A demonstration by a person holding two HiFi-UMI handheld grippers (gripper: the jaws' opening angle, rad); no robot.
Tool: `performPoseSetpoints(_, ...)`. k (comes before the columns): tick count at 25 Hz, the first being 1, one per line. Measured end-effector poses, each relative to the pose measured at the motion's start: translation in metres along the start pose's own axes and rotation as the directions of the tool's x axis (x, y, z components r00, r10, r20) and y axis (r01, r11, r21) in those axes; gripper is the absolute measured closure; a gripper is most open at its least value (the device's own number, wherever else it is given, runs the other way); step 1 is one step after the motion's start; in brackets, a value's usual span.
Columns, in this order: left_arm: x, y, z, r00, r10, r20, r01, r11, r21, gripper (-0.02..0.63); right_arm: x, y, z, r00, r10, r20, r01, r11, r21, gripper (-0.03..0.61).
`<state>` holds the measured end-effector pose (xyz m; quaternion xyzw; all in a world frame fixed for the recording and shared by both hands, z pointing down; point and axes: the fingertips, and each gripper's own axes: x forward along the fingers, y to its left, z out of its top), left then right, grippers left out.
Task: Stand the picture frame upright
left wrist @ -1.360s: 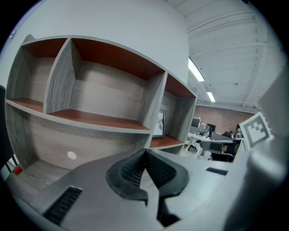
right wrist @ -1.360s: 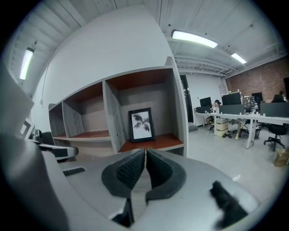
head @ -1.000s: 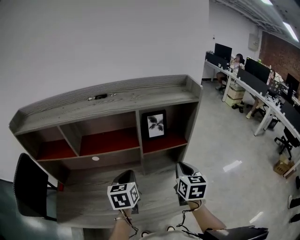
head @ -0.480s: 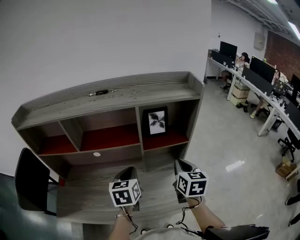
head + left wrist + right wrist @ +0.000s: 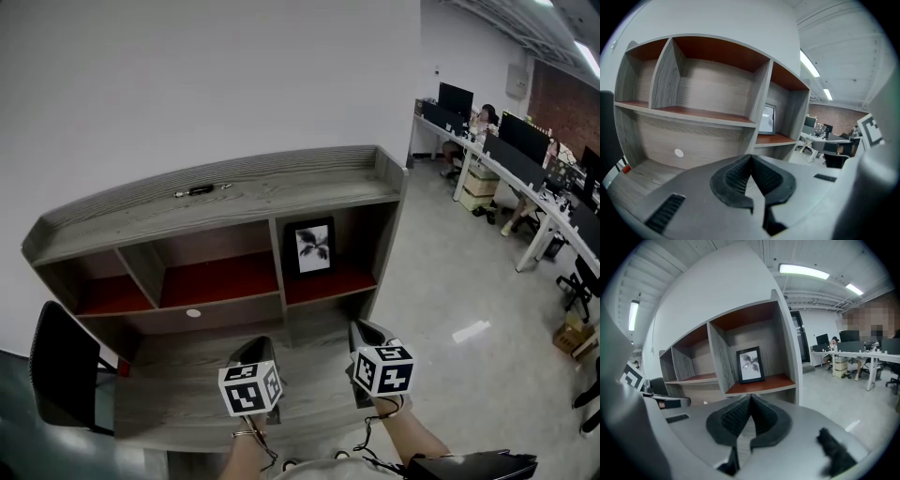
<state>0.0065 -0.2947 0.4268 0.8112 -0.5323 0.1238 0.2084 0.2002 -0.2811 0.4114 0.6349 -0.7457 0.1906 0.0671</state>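
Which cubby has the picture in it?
The right-hand cubby: the picture frame stands on its red floor. The middle cubby and left cubby show only bare red floors.

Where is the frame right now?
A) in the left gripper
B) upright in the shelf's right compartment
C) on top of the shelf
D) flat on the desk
B: the frame stands upright on the red floor of the right compartment, while the left gripper and right gripper are both shut on nothing, down over the desk.
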Motion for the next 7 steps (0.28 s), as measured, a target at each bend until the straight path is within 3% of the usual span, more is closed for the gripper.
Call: performPoseSetpoints(7, 0.0046, -0.0040, -0.0019, 1.000, -0.008, -0.006, 0.008, 1.000, -0.001, 0.601, 0.0001, -0.0081, -0.0025, 1.000, -0.009, -0.007, 0.009, 1.000, 0.016, 0.548)
